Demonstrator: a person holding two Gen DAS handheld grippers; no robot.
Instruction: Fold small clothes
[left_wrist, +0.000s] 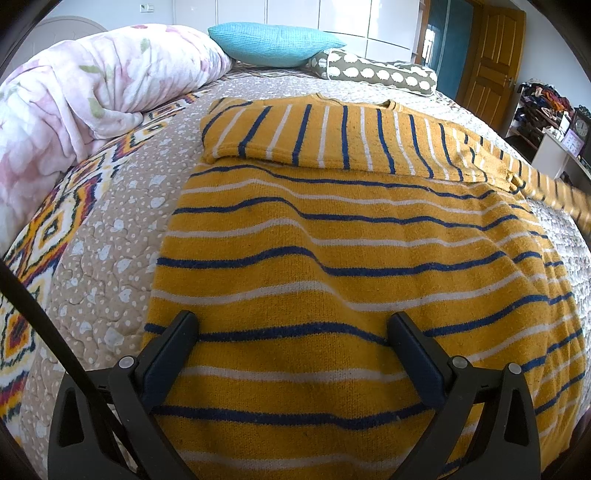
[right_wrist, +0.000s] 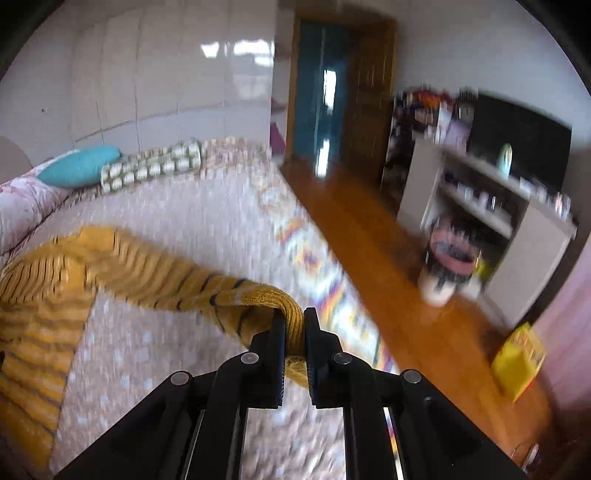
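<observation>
We're looking at a mustard-yellow knitted sweater with thin navy and white stripes, spread flat on the bed. Right ahead of the left hand-held gripper the body of the sweater runs away from us, its stripes lying crosswise and a little wavy where the knit ripples. At the far end, one sleeve is folded across the chest, so its stripes run the other way, just below the neckline. The left hand-held gripper has its jaws spread wide, one finger on each side of the lower part of the sweater; nothing is pinched between them, and we can't tell whether the tips press into the knit.

Over on the right, the right hand-held gripper is clamped nearly shut on the ribbed cuff of the other sleeve. That sleeve stretches away to the left of its fingers, raised off the bed and pulled into a long, slightly twisted tube back to the shoulder. The picture here is smeared with blur.

Beyond the sweater, past the left gripper, we see a teal pillow, a spotted bolster and a pink floral duvet bunched on the left.
</observation>
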